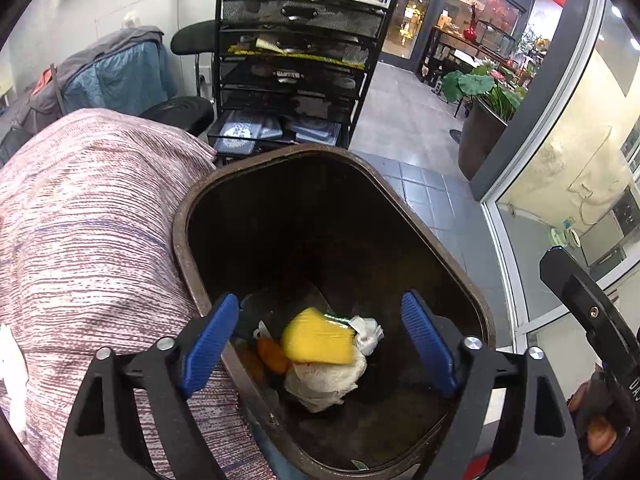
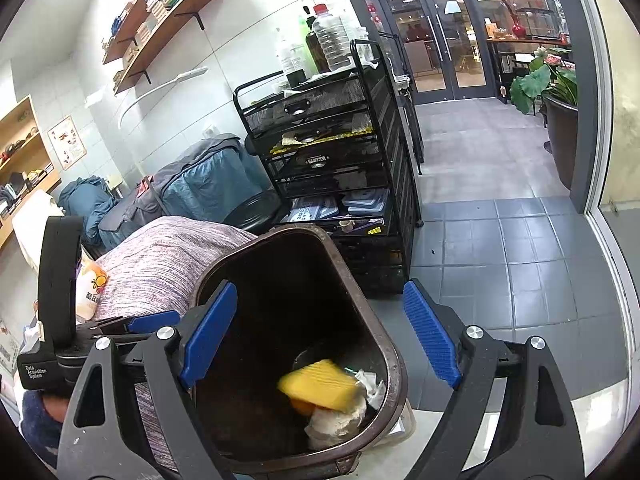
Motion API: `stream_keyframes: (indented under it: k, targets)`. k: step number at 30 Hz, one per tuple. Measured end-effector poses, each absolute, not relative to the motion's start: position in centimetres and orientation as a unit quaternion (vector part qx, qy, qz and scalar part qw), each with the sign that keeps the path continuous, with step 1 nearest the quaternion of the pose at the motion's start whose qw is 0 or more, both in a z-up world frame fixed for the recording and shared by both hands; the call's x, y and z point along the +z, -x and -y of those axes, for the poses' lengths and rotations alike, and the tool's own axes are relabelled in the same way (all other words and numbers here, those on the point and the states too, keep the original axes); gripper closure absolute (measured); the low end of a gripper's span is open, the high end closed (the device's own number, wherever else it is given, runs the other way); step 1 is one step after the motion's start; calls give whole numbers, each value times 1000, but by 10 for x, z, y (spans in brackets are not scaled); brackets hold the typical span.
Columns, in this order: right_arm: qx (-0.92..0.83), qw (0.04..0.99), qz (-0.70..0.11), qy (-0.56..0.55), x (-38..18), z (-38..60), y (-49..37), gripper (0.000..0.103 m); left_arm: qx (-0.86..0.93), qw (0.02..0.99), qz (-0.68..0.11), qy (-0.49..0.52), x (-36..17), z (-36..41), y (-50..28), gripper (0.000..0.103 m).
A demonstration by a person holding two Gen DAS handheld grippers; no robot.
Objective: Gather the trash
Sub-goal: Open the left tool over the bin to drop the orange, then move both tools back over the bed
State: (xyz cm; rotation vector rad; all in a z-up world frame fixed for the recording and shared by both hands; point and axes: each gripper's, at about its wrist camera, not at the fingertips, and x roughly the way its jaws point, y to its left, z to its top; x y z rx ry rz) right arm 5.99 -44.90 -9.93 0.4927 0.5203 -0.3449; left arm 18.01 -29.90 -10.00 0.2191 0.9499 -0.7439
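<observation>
The left gripper is gaping wide at the bottom of its view, pinching nothing, over the brown bin. A yellow sponge is lying inside on crumpled paper.

The right gripper is likewise standing spread and empty, lower centre. The sponge is blurring inside the bin.

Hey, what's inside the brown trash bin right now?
In the brown trash bin: a yellow sponge on top of crumpled white paper, with something orange beside it. Whatever lies beneath that pile is covered, and the dark bottom shows little else.
</observation>
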Motion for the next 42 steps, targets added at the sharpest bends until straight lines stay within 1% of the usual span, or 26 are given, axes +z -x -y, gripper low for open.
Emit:
stream_keyframes:
  k: [5,8,12,16,23,26,30,42]
  targets:
    - [-165,923,-250,-241,-97,446,-60,18,-347,834,-415,-107,-83,291,-171,16]
    - [-160,925,-247,-241,-94,444,-61,18,-344,847,-391,-109,-70,283,-163,11]
    - [-153,927,-245,-239,-90,439,-65,18,-334,861,-370,-102,-55,268,-156,10]
    - [-135,931,-244,-236,-85,430,-70,18,-325,873,-356,-72,-41,240,-151,9]
    - [-73,940,-257,-214,-76,393,-97,17,-279,901,-331,-45,-31,189,-150,6]
    - [-34,943,-264,-200,-71,370,-113,16,-253,909,-328,-37,-32,163,-154,6]
    - [18,943,-278,-183,-67,337,-135,13,-216,916,-337,-15,-36,123,-165,6]
    - [140,928,-311,-148,-55,251,-192,13,-117,926,-352,67,-45,-5,-210,7]
